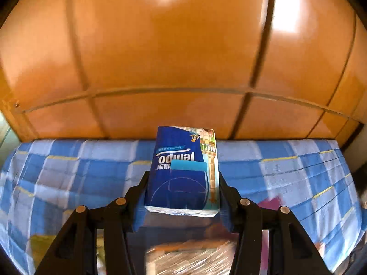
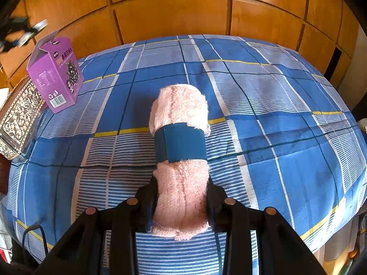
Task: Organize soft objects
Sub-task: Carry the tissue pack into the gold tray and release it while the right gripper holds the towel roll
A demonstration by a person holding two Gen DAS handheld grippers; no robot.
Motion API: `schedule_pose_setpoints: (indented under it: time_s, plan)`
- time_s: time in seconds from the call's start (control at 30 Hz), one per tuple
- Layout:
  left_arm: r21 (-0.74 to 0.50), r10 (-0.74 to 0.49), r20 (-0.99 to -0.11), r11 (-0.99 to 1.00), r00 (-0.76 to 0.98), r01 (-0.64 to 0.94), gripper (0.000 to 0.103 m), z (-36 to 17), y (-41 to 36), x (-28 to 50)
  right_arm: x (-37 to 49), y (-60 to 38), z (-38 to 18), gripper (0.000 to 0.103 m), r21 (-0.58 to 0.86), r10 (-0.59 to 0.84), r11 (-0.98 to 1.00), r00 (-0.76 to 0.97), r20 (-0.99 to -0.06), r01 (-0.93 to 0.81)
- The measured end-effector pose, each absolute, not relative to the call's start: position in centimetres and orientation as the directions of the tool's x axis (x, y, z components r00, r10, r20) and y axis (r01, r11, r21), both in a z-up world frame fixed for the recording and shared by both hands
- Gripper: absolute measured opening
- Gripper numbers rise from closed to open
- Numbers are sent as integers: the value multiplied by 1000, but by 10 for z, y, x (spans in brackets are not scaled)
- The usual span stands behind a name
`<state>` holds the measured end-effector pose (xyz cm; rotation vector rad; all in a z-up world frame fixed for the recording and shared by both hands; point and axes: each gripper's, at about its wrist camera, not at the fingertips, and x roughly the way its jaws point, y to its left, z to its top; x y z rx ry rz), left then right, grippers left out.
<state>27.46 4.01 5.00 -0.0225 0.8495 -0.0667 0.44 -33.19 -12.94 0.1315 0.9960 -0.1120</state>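
Note:
My left gripper [image 1: 183, 181] is shut on a blue Tempo tissue pack [image 1: 183, 171], held up in the air over the blue checked cloth [image 1: 68, 171], with the print upside down. My right gripper [image 2: 182, 194] is shut on a rolled pink towel [image 2: 181, 183] wrapped in a dark blue paper band [image 2: 180, 143]. The towel points away from me, just above the blue checked cloth [image 2: 275, 126]; I cannot tell whether its far end touches the cloth.
A purple carton [image 2: 56, 75] stands open-topped at the cloth's far left. An ornate silver box [image 2: 18, 119] lies beside it at the left edge. Orange wooden panels [image 2: 183, 6] rise behind. A blurred shiny object [image 1: 188, 256] lies under my left gripper.

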Motion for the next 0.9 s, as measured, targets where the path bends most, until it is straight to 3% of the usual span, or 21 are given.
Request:
schedule_pose_setpoints:
  time_s: [0.33,0.9]
  plan:
    - [-104,-31,-743,992,669,-70,52,9,153,153,5,-324,-131,36,3,-85,988,549,-831,157]
    - [-58,175,-736,946,654,-318,52,-52,212,4,3,-312,-133,36,-83,-168,981,556,-814,176]
